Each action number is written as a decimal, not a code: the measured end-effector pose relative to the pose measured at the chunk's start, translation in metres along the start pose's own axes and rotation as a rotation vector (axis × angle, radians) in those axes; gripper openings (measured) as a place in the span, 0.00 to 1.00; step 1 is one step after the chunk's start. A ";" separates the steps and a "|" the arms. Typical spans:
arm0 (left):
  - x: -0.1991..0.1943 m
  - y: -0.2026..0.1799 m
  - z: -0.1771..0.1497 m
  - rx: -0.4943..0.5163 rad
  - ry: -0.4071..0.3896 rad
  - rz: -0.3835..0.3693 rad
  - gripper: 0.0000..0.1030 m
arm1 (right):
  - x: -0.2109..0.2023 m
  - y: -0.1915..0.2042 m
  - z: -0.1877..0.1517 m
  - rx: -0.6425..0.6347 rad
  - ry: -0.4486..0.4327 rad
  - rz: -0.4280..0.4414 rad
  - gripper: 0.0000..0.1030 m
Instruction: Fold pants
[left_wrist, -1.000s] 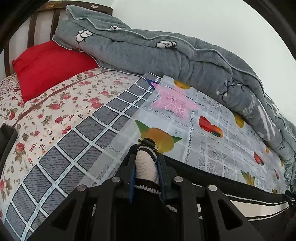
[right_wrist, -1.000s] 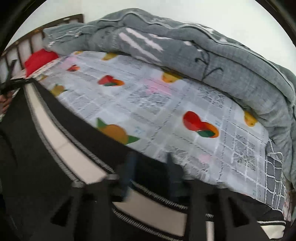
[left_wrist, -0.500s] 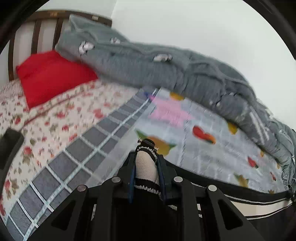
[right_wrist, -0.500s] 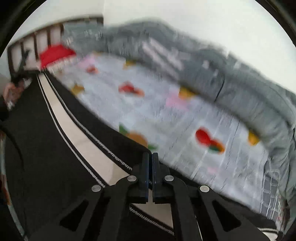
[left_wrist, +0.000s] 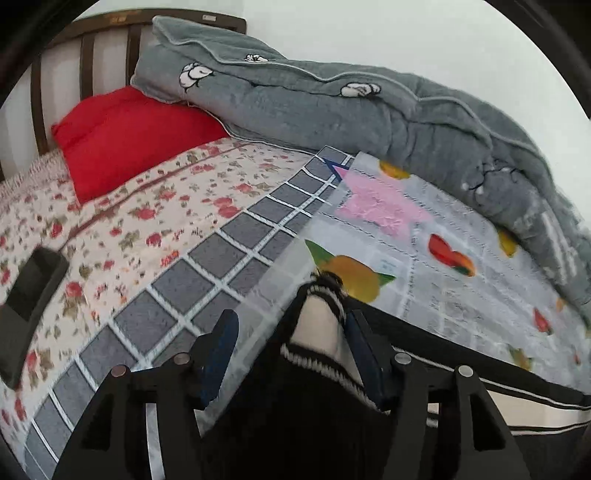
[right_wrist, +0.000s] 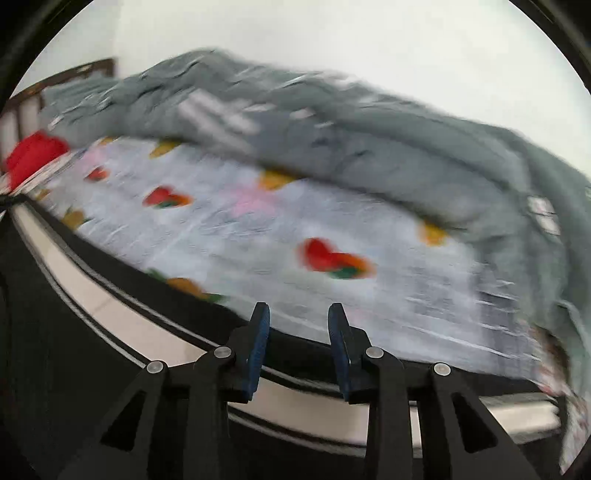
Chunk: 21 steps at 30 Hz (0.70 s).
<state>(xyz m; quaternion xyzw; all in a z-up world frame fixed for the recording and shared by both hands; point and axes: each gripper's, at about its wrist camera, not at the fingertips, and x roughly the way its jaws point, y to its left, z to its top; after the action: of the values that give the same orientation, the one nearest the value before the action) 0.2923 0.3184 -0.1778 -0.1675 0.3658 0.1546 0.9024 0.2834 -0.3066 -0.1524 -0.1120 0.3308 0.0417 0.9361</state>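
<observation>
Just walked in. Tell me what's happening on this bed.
A person is folding black pants with a cream side stripe on the bed, a handheld gripper in each hand. The left gripper is opening, the bunched fabric still between its jaws. The right gripper is opening too, with nothing pinched, above the stripe.

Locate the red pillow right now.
Left wrist view, upper left: the red pillow lies on the floral sheet against the wooden headboard, beside the grey quilt.
</observation>
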 end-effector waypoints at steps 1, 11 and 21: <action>-0.005 0.001 -0.002 -0.008 -0.003 -0.003 0.57 | -0.005 -0.011 -0.004 0.023 0.007 -0.007 0.33; -0.052 -0.022 -0.033 0.033 0.002 -0.022 0.57 | 0.044 -0.050 -0.014 0.196 0.190 -0.214 0.33; -0.123 0.013 -0.109 0.006 0.031 -0.130 0.60 | -0.036 -0.004 -0.024 0.197 0.058 -0.109 0.43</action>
<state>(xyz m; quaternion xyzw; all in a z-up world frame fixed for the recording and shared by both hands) 0.1371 0.2656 -0.1661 -0.1904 0.3686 0.0919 0.9052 0.2410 -0.3163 -0.1475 -0.0382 0.3537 -0.0452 0.9335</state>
